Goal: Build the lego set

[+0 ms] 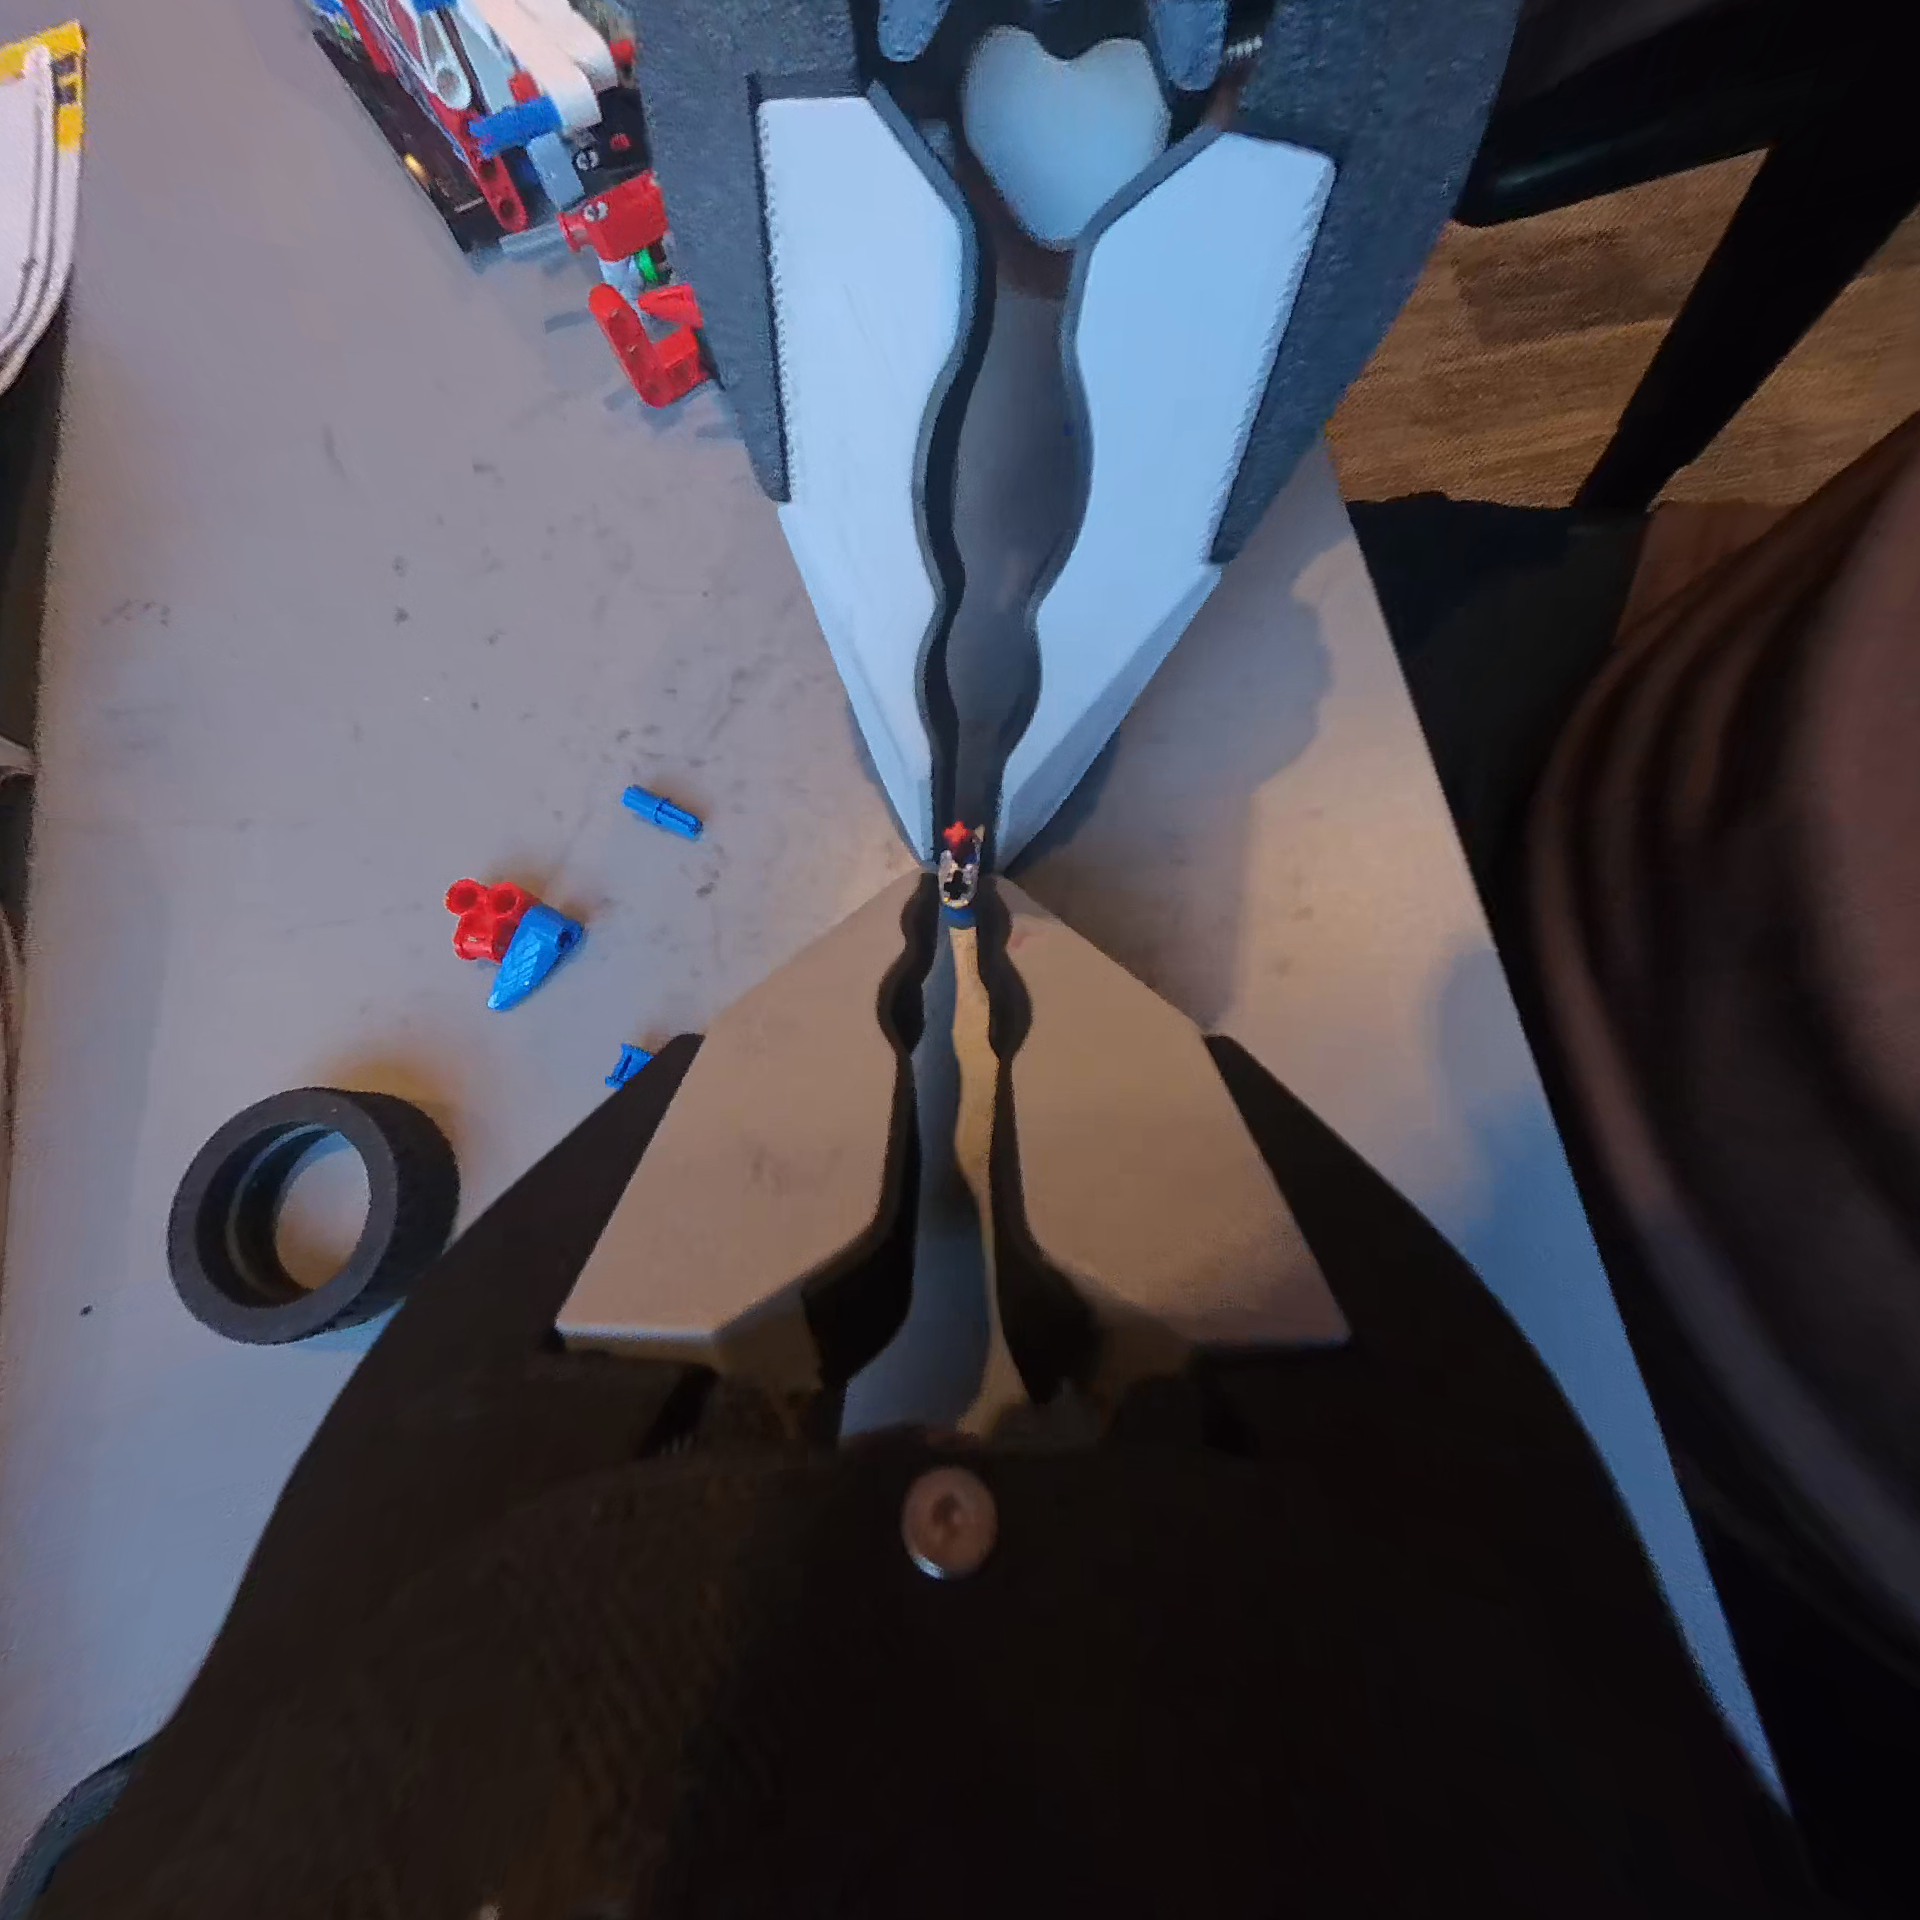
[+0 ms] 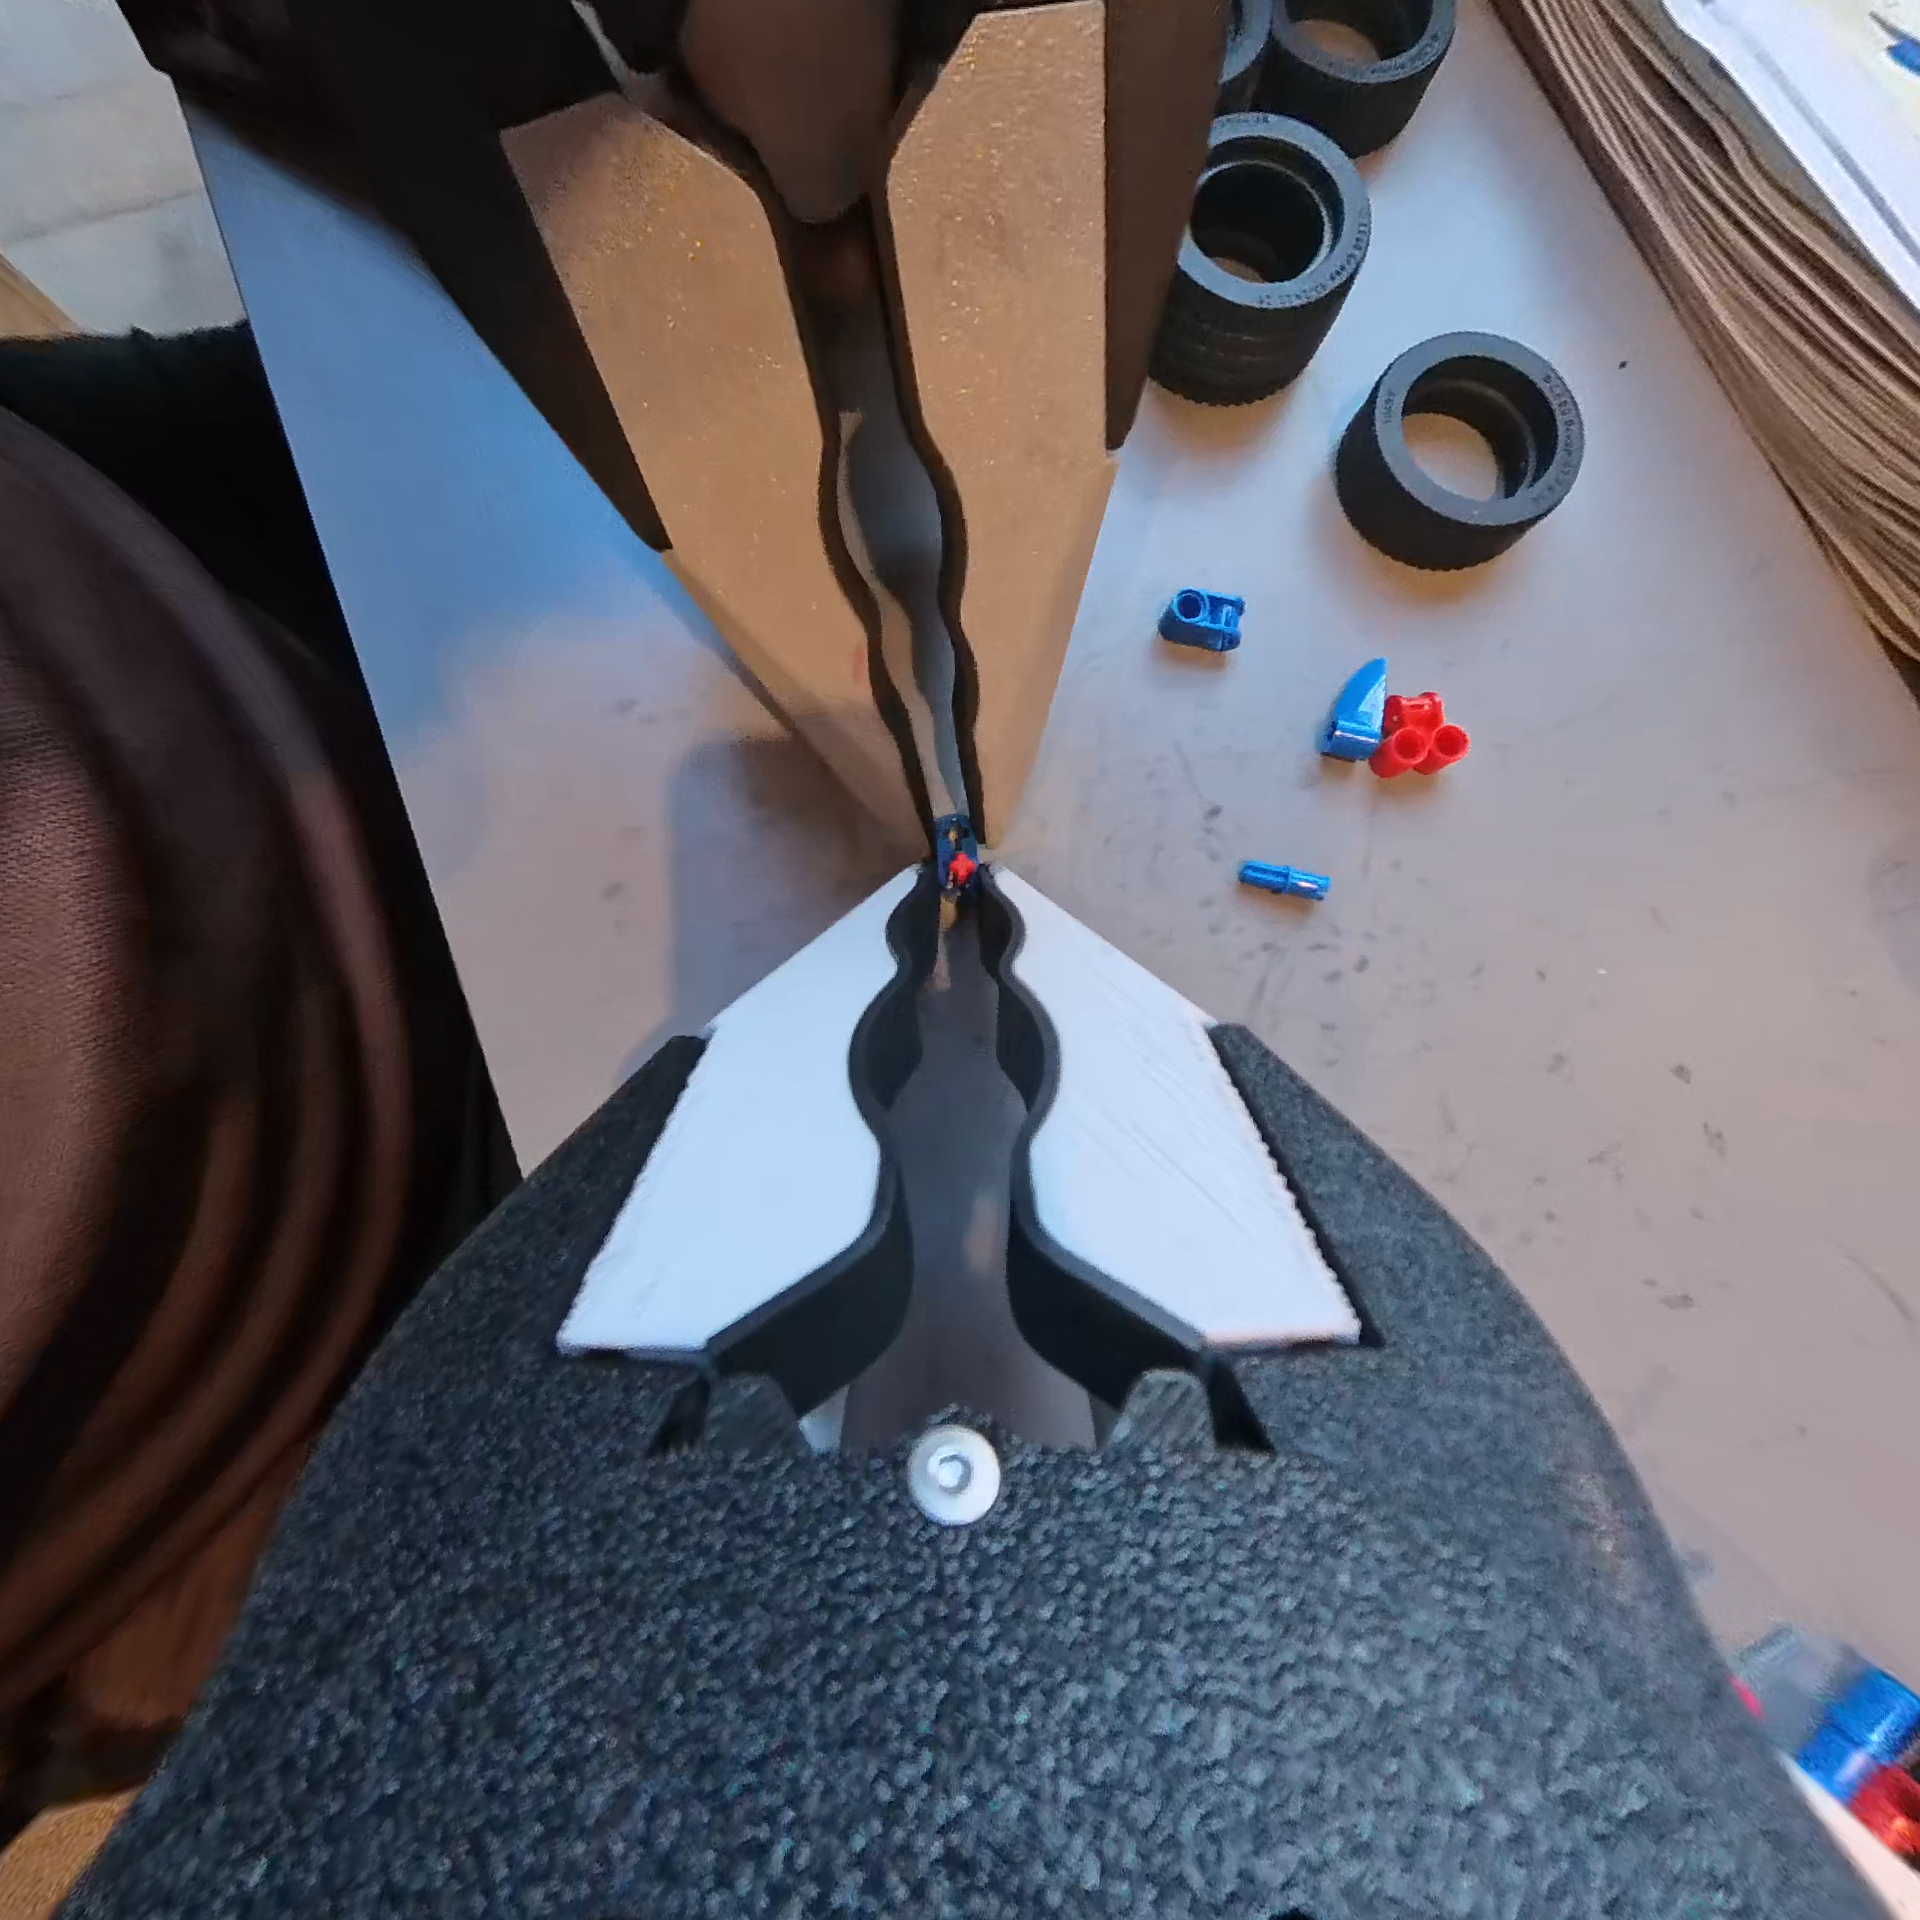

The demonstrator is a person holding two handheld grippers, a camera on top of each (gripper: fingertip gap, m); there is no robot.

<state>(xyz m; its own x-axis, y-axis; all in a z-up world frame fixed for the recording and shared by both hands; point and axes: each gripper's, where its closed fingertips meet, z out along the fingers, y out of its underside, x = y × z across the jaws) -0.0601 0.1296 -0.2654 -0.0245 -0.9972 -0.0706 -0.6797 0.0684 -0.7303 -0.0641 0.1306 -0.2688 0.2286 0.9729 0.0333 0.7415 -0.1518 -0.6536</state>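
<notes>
Tires [image 2: 1460,462]: 4 beyond right gripper [image 2: 958,883]; both grippers, left [image 1: 961,902] incl., tip-to-tip, nearly closed, pinching 1 small red-blue piece [image 2: 958,864].

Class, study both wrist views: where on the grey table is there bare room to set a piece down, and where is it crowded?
Bare: the table between the part-built model and the blue pin; also the near stretch below that pin in the right view. Crowded: around the red-and-blue cluster, blue connector and tyres.

Black tyre [image 1: 312,1214], blue pin [image 1: 662,811], red connector [image 1: 485,916], pale grey table [image 1: 312,582].
</notes>
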